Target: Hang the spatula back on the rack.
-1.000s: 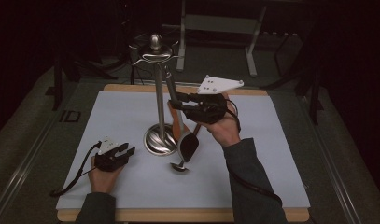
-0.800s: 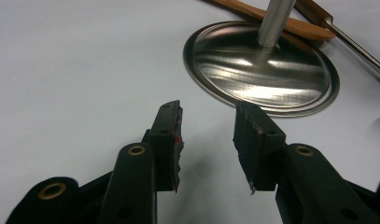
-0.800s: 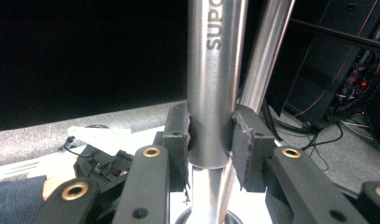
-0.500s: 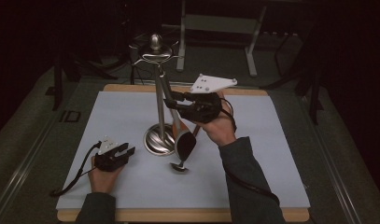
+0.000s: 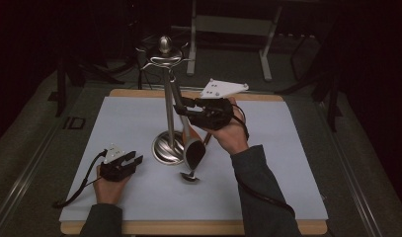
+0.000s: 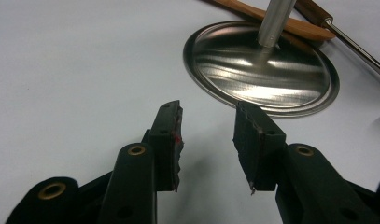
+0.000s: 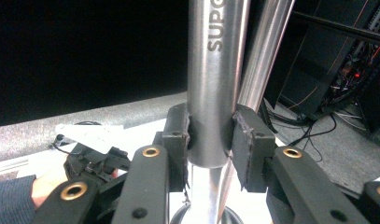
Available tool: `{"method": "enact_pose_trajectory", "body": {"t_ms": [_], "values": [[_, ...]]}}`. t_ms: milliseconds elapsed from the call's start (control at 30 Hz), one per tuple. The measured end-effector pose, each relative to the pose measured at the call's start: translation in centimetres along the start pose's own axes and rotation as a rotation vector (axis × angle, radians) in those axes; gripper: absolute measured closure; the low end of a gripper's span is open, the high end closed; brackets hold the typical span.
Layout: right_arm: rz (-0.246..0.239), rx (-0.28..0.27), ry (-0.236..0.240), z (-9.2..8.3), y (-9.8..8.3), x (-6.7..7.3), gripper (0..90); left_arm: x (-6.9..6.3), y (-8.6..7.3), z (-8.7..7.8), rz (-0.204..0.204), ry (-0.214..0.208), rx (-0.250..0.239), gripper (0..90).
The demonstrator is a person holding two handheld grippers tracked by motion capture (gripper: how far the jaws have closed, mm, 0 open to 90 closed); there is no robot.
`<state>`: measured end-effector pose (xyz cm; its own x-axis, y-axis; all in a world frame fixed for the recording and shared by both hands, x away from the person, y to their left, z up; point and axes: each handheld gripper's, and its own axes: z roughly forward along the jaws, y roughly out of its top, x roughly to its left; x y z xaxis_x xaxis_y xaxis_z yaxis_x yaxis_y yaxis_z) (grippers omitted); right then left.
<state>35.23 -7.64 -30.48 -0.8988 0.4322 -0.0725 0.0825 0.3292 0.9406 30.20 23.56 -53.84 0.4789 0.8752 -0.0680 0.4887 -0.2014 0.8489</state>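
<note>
- Gripping a steel ladle handle [image 7: 218,84], the right tool [image 5: 181,109] is clamped on it, jaws just eased slightly wider.
- Ladle bowl [image 5: 194,154] hangs beside the stand's base [image 5: 167,148] on the tabletop [image 5: 287,163].
- Left tool [image 5: 135,159] rests with jaws apart, holding nothing.

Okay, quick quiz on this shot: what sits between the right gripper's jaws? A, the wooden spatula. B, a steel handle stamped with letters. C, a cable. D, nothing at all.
B: in the right gripper view, the right gripper has its pads against both sides of a steel handle stamped with letters, in front of the stand's pole.
</note>
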Motion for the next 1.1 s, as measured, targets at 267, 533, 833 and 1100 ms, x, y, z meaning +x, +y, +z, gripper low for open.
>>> {"method": "enact_pose_trajectory", "body": {"t_ms": [267,533,833,1100], "values": [[0.004,-0.023,0.019,-0.5,-0.1,-0.1,65.0,0.0,0.0,0.0,-0.001,0.000,0.000,61.6],[0.014,-0.030,-0.006,-1.7,-0.5,-0.8,63.7,0.0,0.0,0.0,-0.002,0.000,-0.001,61.6],[0.059,0.050,-0.073,-2.1,-1.5,-2.1,61.7,0.0,0.0,0.0,-0.003,0.000,-0.001,61.7],[0.065,0.107,-0.137,-2.4,-2.7,-2.7,60.2,0.0,0.0,0.0,-0.006,0.000,-0.001,62.0]]}}
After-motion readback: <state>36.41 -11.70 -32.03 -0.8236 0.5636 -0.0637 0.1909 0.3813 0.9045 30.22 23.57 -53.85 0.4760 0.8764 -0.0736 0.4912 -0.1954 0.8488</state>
